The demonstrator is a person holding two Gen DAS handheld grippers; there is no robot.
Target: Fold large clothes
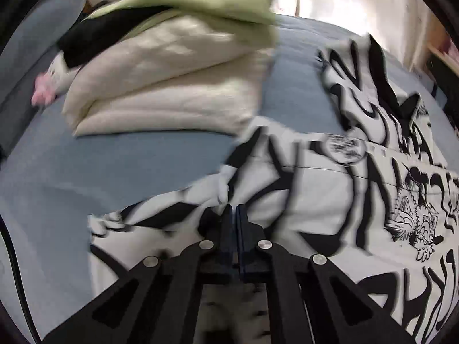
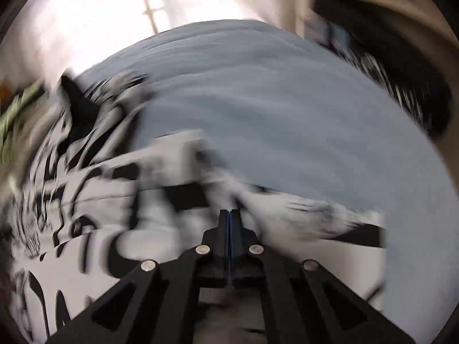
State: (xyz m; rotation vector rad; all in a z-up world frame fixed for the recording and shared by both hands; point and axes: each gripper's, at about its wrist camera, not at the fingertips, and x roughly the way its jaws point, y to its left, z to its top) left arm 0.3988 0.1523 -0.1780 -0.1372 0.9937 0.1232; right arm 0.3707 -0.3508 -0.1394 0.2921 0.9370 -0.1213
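My left hand-held gripper (image 1: 234,210) is pinched tight on a bunched edge of the black-and-white printed garment (image 1: 330,200) spread on the blue bed (image 1: 114,166). My right hand-held gripper (image 2: 229,215) is pressed together at the opposite edge, blur hiding any cloth, so the fabric should lift evenly.

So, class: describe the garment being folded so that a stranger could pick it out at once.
Start from the blue bed sheet. A folded pile of cream and green bedding lies on it; nearer the camera spreads the garment. It alone is white with bold black lettering and cartoon drawings.
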